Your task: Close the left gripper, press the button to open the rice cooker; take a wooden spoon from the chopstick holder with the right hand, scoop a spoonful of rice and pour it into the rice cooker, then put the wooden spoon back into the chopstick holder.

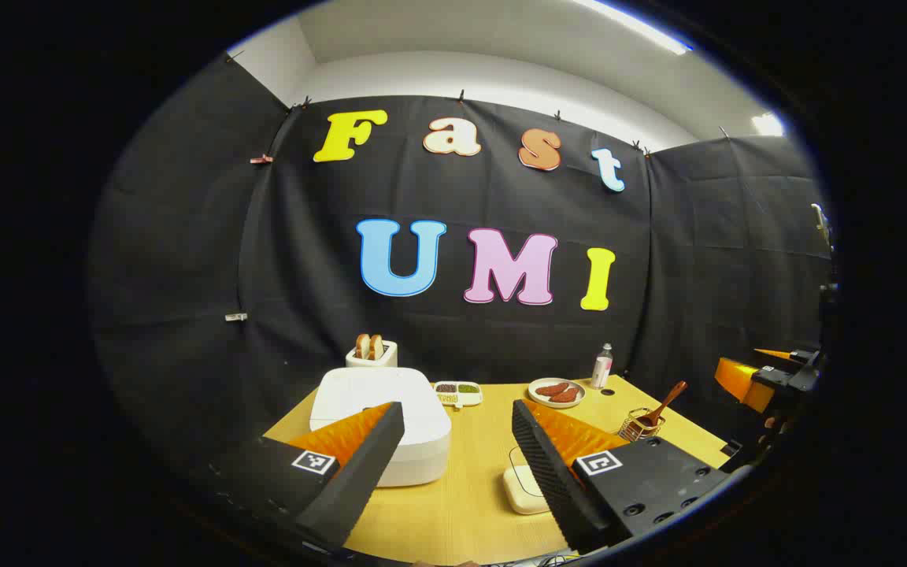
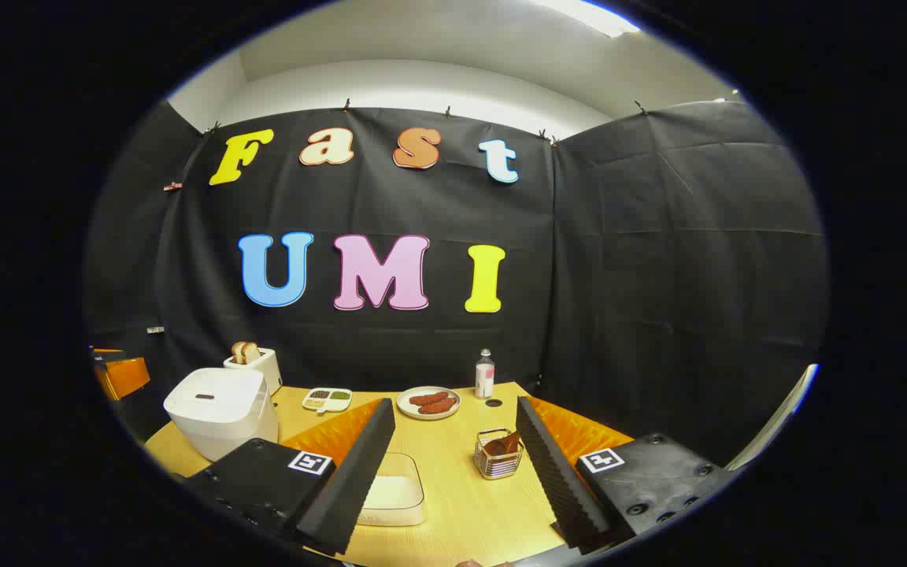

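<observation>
The white rice cooker (image 1: 381, 417) stands on the left of the wooden table with its lid down. My left gripper (image 1: 457, 408) hovers open in front of it, and its left finger overlaps the cooker's front corner. A shallow box of rice (image 1: 524, 488) lies near the front edge. The wire chopstick holder (image 1: 642, 425) stands to the right, with the wooden spoon (image 1: 668, 402) leaning out of it. My right gripper (image 2: 454, 405) is open above the table, with the rice box (image 2: 390, 488) at lower left and the chopstick holder (image 2: 498, 454) just ahead between its fingers. The rice cooker (image 2: 221, 409) sits far to the left.
At the back of the table stand a toaster (image 1: 372, 352) with bread, a divided dish (image 1: 457, 392), a plate of sausages (image 1: 556, 391) and a small bottle (image 1: 601, 366). The right gripper (image 1: 760, 368) shows at the far right edge. Black cloth walls close in the table.
</observation>
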`<state>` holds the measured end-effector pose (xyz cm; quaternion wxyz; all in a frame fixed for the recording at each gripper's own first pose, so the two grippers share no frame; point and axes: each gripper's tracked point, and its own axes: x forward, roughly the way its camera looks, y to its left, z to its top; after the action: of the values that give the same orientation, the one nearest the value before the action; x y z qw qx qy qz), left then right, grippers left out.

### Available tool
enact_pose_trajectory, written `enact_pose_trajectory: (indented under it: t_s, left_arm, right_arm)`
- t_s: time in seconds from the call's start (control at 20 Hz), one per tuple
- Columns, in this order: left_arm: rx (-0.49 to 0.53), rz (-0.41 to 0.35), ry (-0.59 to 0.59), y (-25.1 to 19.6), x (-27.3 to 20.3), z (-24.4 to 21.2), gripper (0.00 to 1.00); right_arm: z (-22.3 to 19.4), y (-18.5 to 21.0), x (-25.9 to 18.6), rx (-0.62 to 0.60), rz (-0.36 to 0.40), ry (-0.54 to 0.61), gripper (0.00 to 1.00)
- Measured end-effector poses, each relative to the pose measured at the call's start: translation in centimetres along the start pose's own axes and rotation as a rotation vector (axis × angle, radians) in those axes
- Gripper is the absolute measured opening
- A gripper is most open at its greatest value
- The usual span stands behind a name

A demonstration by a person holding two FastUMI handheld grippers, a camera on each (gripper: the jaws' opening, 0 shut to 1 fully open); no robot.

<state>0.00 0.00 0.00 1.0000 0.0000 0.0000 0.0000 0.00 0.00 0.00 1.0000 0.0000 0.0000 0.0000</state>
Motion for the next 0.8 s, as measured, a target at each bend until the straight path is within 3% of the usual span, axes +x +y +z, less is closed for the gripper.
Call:
enact_pose_trajectory:
  t_s: [0.8]
  left_arm:
    - [-0.015, 0.067, 0.020, 0.3, 1.8, 0.0, 0.95]
  right_arm:
    - [-0.1, -0.1, 2.9, -0.010, 0.058, 0.021, 0.98]
